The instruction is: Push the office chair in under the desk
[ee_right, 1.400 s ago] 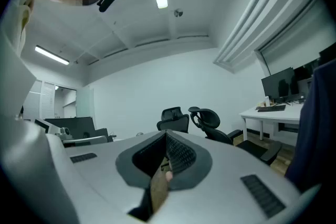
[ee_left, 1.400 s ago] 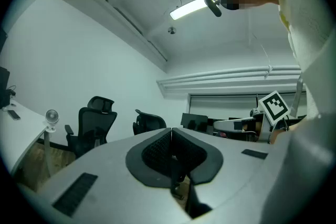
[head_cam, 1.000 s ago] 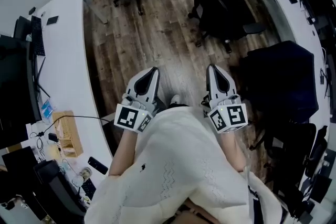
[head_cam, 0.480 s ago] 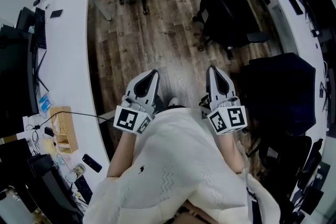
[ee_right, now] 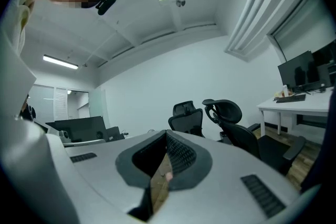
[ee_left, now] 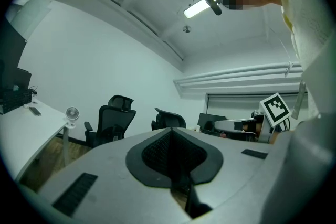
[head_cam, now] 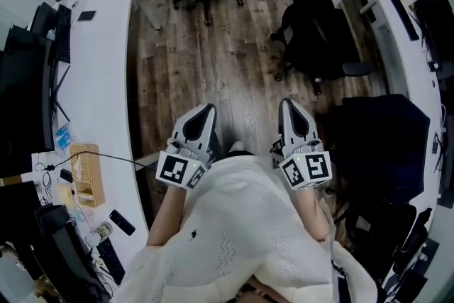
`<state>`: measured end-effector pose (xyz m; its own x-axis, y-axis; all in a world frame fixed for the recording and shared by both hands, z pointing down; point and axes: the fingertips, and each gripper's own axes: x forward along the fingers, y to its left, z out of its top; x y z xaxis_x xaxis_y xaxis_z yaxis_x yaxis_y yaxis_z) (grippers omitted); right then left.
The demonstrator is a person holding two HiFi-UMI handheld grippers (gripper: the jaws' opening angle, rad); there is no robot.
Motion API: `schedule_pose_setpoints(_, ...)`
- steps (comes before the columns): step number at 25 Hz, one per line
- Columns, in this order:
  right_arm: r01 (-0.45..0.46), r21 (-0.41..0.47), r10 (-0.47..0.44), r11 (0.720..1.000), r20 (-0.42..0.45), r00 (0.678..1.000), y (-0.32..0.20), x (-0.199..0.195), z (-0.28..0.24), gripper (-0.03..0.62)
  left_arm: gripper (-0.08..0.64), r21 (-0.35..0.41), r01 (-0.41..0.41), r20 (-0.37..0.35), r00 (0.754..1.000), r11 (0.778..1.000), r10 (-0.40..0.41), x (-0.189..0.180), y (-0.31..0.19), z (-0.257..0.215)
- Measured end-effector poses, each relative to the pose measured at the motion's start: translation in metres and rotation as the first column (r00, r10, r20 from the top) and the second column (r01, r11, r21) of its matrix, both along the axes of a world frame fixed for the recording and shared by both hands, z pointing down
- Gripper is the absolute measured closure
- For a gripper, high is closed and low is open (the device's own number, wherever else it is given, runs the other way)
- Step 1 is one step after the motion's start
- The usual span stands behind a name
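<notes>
Head view: the left gripper (head_cam: 207, 110) and right gripper (head_cam: 289, 104) both have their jaws closed and empty. The office chair (head_cam: 320, 39) stands ahead, right of the right jaws, out from the table (head_cam: 379, 3). This looks like the approach; the next move needs contact with its backrest.

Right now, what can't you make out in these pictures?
Head view: white top hides the floor under the person.
Head view: dark shape at right is too dark to identify.
Head view: clutter on the left desk is too small to name.
Left gripper view: left gripper hides the far chair's base.
</notes>
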<state>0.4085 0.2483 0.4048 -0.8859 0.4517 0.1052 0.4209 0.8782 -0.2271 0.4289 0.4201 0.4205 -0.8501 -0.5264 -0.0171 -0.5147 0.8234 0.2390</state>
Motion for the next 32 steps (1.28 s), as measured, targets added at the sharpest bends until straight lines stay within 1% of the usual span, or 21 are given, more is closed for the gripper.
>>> schedule_pose_setpoints(7, -0.014, -0.007, 0.013, 1.0, -0.016, 1.0, 0.009, -0.028, 0.004, 0.591, 0.546, -0.005, -0.029, 0.016, 0.999, 1.0, 0.029, -0.032, 0.007, -0.001)
schedule_pose_setpoints(11, -0.024, 0.002, 0.024, 1.0, -0.028, 0.999, 0.025, -0.048, 0.008, 0.591, 0.546, 0.007, -0.042, 0.009, 0.999, 0.999, 0.042, -0.057, 0.02, 0.001)
schedule_pose_setpoints(15, -0.032, 0.014, 0.032, 0.999, -0.031, 0.999, 0.041, -0.075, 0.009, 0.591, 0.546, 0.016, -0.063, -0.001, 0.998, 0.998, 0.063, -0.087, 0.034, 0.002)
schedule_pose_setpoints(23, -0.082, 0.022, 0.082, 0.996, -0.043, 0.996, 0.053, -0.134, 0.008, 0.591, 0.546, 0.024, -0.081, 0.018, 0.997, 0.996, 0.08, -0.158, 0.056, -0.004)
schedule_pose_setpoints(28, -0.097, 0.023, 0.097, 0.995, -0.025, 0.995, 0.069, -0.17, 0.003, 0.591, 0.546, 0.026, -0.113, 0.01, 0.994, 0.993, 0.112, -0.191, 0.067, -0.003)
schedule_pose_setpoints(32, -0.115, 0.031, 0.116, 0.993, -0.028, 0.993, 0.084, -0.194, 0.002, 0.591, 0.546, 0.003, -0.142, 0.018, 0.99, 0.99, 0.142, -0.211, 0.08, -0.004)
